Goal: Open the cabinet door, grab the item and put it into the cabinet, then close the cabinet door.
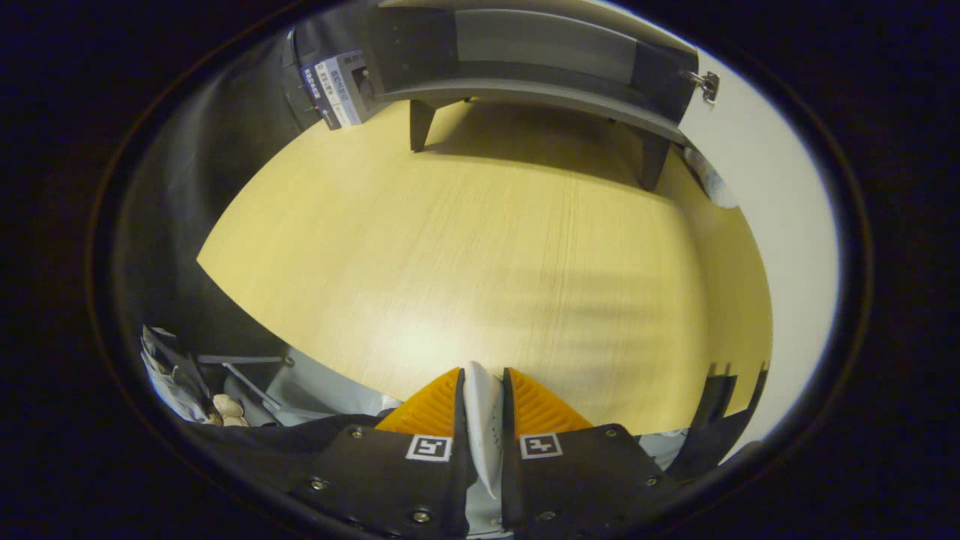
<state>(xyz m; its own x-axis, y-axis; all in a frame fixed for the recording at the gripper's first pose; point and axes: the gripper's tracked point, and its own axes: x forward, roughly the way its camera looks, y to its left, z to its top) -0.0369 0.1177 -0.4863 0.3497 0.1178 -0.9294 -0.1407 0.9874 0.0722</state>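
I have the gripper [481,390] closed narrow, its 2 fingers pressing a thin white item [482,420] that stands edge-up between them. Beyond the fingers stretches a light wooden tabletop [480,247]. At the far end stands the dark grey cabinet [540,67] on short legs, its white door [765,247] swung open at the right, a metal hinge [705,84] showing.

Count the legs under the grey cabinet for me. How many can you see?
2. One leg stands on the wooden table under the cabinet near its closed side; the other leg stands near the open door. Back legs may be hidden. The jaws pinch a thin white item.
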